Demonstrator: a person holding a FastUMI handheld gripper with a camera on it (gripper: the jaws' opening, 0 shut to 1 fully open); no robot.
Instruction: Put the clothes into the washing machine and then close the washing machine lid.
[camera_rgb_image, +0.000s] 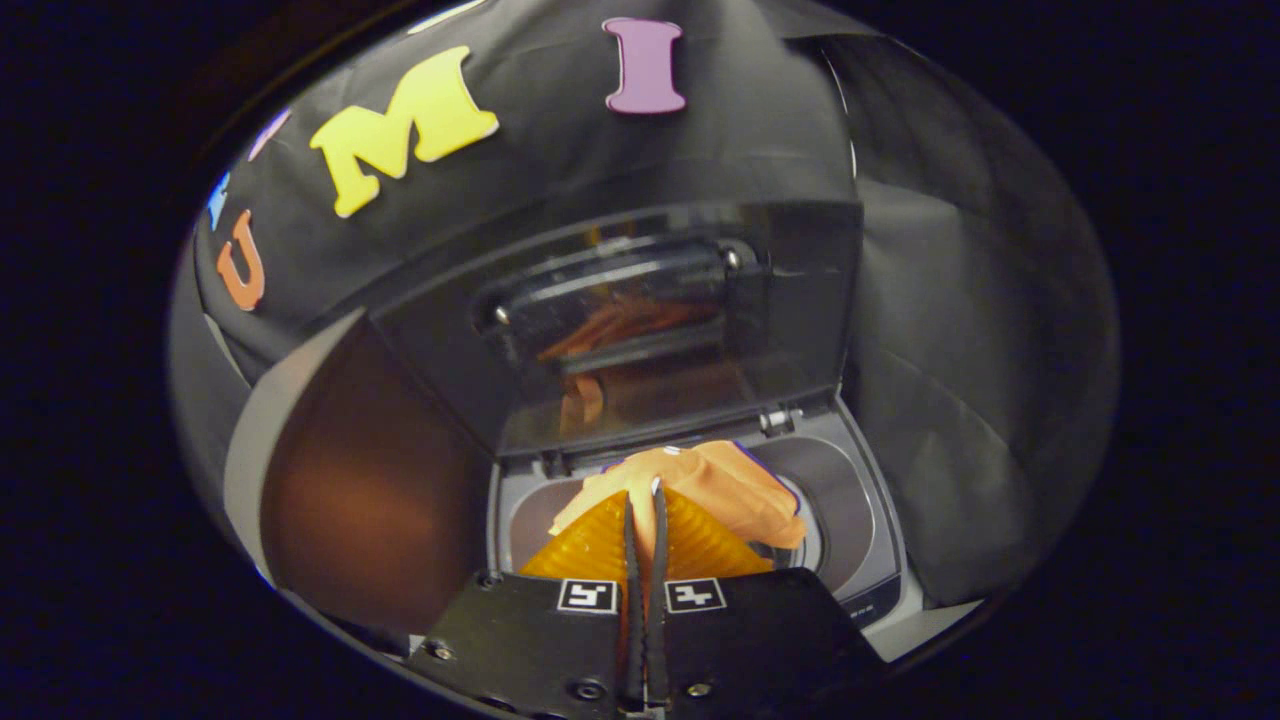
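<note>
The gripper (645, 500) had its two fingers pinched together on a soft, crumpled orange cloth (715, 480) — the fabric bunched at the tips and spilled out just ahead of them and to the right. It hung over the round opening of the washing machine (860, 520), a grey, boxy top-loader just beyond the fingers. The lid (640, 330) stood upright behind — a glossy dark panel, mirroring the orange folds.

A staged laundry booth: a top-loading washing machine (860, 520) stands with its lid (640, 330) raised, black cloth (960, 350) draped as a wall behind and beside the machine.
</note>
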